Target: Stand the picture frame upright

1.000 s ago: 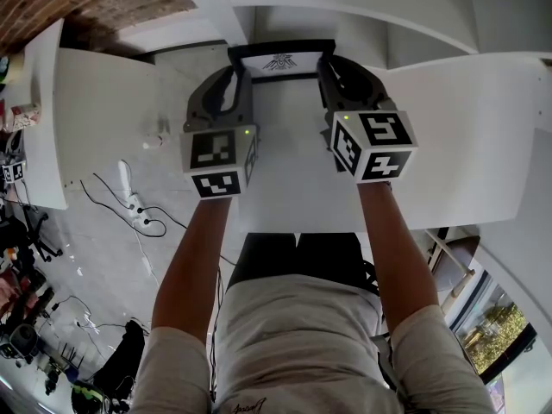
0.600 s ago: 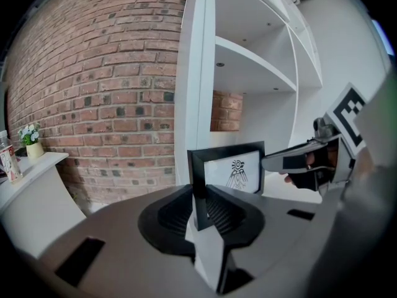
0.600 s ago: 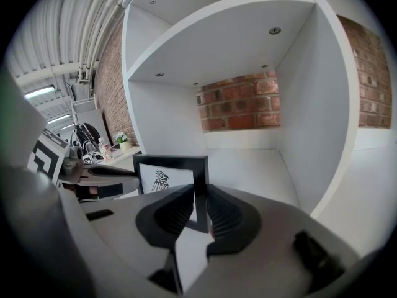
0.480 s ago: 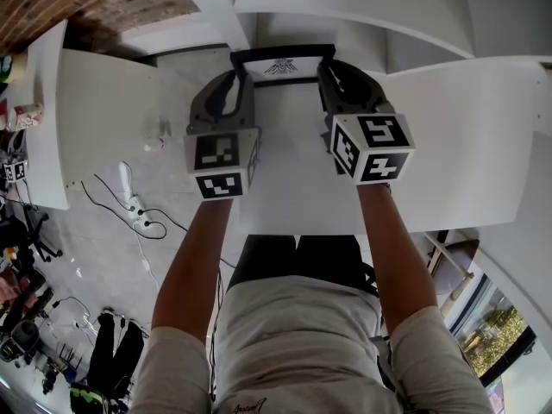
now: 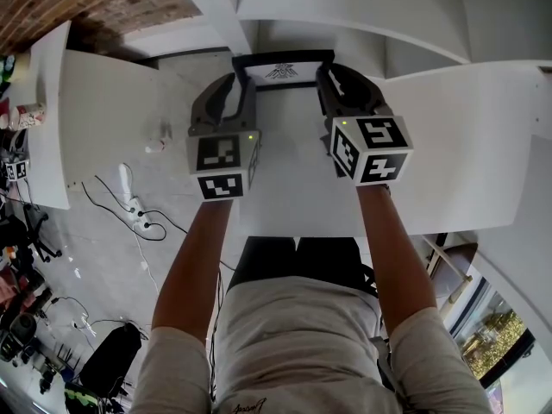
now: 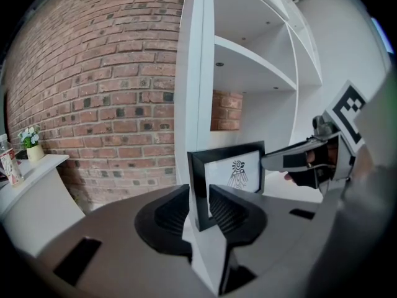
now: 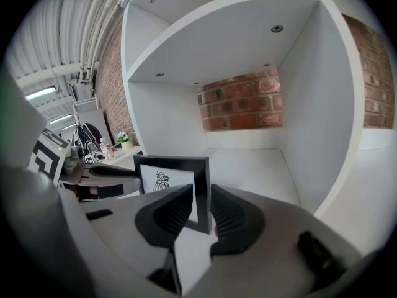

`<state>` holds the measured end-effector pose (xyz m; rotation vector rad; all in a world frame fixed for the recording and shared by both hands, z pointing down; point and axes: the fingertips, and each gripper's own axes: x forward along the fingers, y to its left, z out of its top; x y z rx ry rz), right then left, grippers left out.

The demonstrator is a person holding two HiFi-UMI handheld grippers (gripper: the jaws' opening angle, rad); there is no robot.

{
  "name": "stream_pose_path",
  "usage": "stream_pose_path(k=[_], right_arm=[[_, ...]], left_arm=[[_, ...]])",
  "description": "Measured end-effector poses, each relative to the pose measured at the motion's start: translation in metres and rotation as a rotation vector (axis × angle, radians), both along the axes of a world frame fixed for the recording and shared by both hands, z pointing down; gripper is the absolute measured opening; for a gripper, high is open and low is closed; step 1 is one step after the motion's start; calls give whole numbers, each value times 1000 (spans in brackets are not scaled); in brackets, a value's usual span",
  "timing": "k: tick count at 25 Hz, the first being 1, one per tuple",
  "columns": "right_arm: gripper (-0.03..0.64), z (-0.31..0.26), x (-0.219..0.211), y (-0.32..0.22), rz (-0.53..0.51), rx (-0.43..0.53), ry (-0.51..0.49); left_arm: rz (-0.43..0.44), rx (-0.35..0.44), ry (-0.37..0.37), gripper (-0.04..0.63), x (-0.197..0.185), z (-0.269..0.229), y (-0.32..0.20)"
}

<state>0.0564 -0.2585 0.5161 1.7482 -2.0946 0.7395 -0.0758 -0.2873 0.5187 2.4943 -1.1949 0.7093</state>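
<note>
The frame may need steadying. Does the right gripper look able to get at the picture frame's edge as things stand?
Probably yes: the picture frame stands upright on the shelf with its side edge between the jaws of the right gripper, which look closed on it, and nothing is in the way.

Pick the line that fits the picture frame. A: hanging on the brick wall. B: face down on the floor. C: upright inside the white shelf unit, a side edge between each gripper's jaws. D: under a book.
C: the picture frame is upright in the white shelf unit, one side edge between the opening jaws of the left gripper, the other in the right gripper.
</note>
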Motion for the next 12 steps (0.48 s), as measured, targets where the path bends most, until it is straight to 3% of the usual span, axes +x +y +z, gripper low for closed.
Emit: stream_pose_path(k=[12], right_arm=[[77,-7,-3,7,-14,-13,-27]], left_arm=[[-20,5,-4,109,-4,-13,6]])
